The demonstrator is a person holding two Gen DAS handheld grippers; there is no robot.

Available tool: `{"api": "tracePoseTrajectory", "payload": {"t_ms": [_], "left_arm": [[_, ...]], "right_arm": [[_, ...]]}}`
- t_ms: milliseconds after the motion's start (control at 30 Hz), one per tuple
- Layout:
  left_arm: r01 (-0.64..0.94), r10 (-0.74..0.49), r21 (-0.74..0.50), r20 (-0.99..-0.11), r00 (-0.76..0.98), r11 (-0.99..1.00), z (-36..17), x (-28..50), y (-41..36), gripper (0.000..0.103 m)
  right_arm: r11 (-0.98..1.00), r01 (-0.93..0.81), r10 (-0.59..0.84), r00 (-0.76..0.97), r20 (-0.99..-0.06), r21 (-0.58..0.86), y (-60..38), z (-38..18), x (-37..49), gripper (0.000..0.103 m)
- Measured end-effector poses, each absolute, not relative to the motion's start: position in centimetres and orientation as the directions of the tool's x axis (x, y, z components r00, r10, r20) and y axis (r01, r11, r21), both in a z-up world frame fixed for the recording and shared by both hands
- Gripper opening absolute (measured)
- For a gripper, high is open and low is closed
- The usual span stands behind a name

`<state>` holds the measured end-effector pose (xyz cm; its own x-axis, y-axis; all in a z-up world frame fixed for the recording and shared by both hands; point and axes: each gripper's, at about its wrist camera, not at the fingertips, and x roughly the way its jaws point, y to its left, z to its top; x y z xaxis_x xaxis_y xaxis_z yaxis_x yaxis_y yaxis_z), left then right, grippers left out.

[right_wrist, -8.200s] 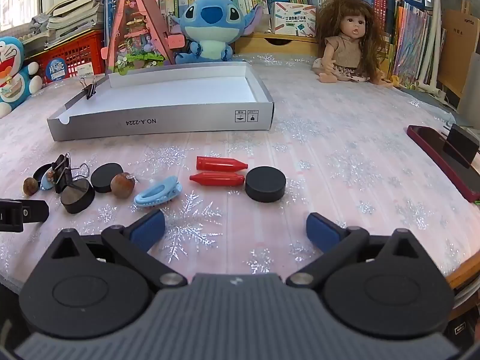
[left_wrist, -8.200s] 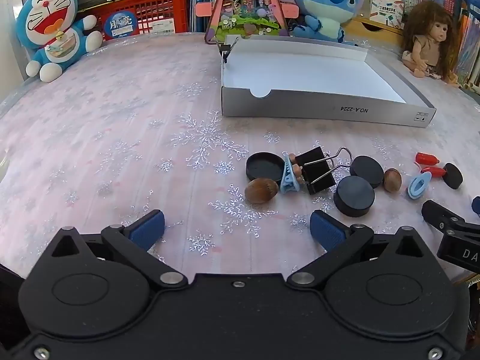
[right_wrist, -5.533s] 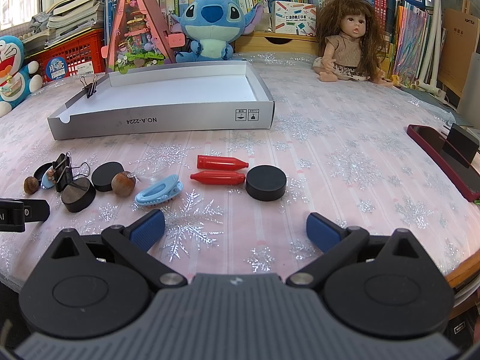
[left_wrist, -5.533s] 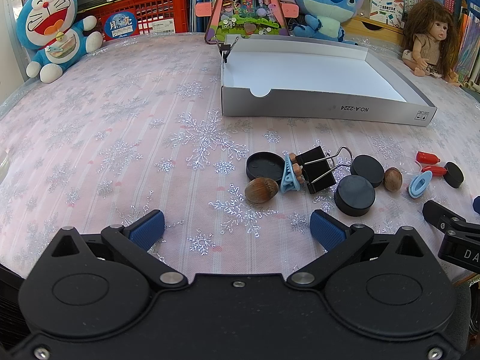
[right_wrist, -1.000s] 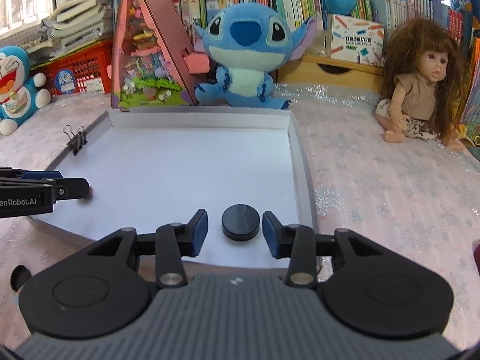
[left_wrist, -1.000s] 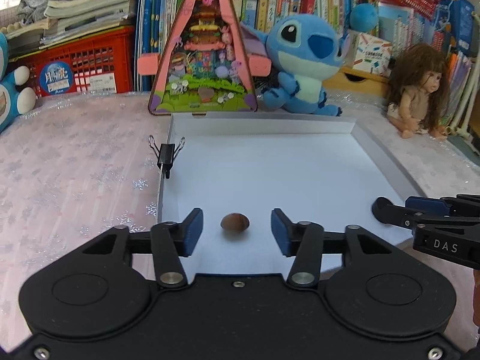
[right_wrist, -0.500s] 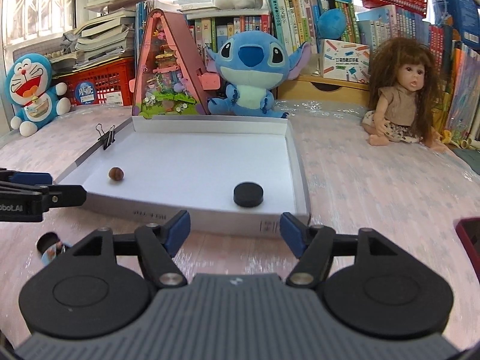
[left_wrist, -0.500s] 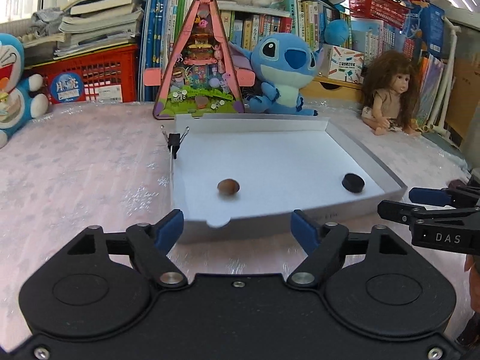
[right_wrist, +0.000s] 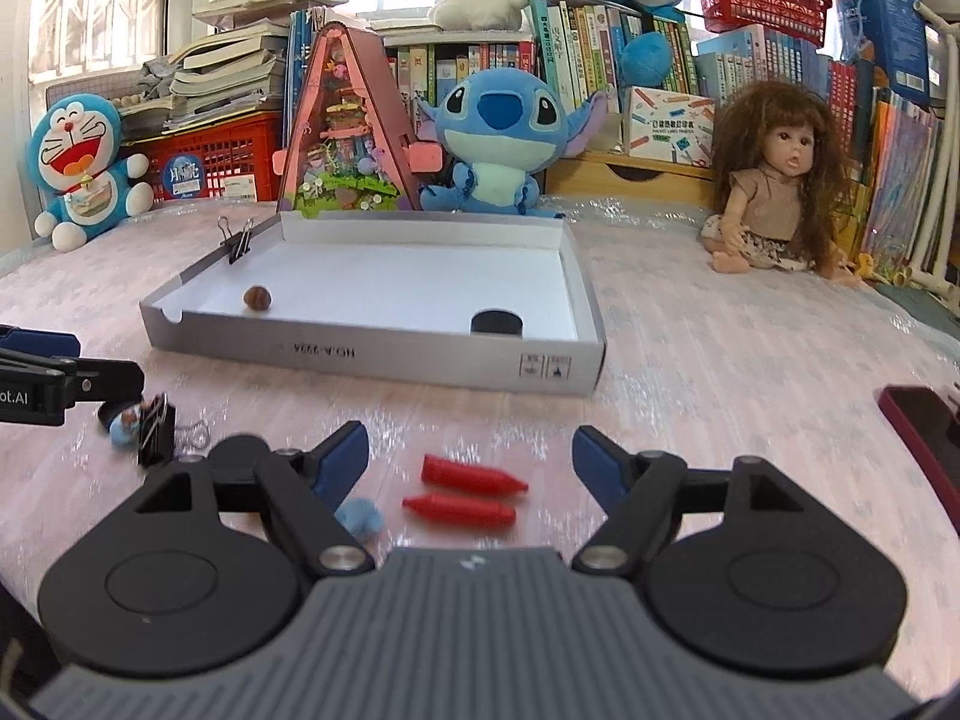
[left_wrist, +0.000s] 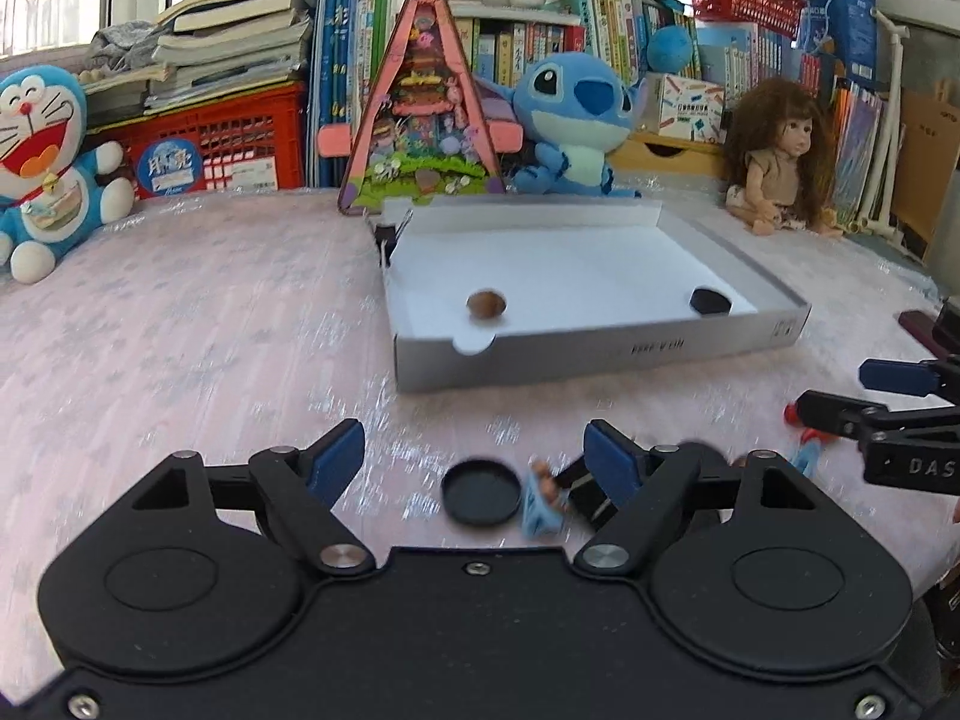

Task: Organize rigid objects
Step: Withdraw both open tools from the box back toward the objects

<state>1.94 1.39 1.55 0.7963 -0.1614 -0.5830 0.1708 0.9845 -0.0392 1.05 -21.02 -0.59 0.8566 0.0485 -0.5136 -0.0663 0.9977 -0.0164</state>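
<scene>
A shallow white tray [left_wrist: 600,351] [right_wrist: 372,351] holds a brown nut [left_wrist: 486,304] [right_wrist: 258,298] at its left and a black puck [left_wrist: 709,301] [right_wrist: 495,323] at its right. My left gripper [left_wrist: 474,453] stands open and empty over the table in front of the tray, above a black round lid [left_wrist: 480,498] and a blue clip [left_wrist: 540,516]. My right gripper [right_wrist: 471,453] is open, its jaws still opening, and it holds nothing. Two red pieces [right_wrist: 474,475] lie on the table under its gap. A black binder clip [right_wrist: 157,429] lies to its left.
A small binder clip [left_wrist: 387,237] is clamped on the tray's far left corner. Plush toys, a pink triangular toy house [right_wrist: 345,138] and a doll [right_wrist: 774,192] line the back of the table. A dark red case [right_wrist: 924,420] lies at the right edge.
Both grippers have pulled back from the tray to the near side of the table and spread their jaws wider. The nut and the black puck stay in the tray.
</scene>
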Motion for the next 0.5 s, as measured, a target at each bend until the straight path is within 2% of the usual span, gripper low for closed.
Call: {"api": "tracePoseTrajectory", "payload": {"t_ms": [400, 500], "left_arm": [[0.152, -0.14, -0.032, -0.602, 0.787, 0.988, 0.6, 0.6, 2.6, 0.072], [0.153, -0.144, -0.037, -0.604, 0.784, 0.988, 0.4, 0.4, 2.7, 0.067]], "right_arm": [[0.999, -0.029, 0.016, 0.861, -0.508, -0.017, -21.5, -1.8, -0.9, 0.084], [0.999, -0.016, 0.0, 0.862, -0.507, -0.028, -21.5, -1.9, -0.9, 0.084]]}}
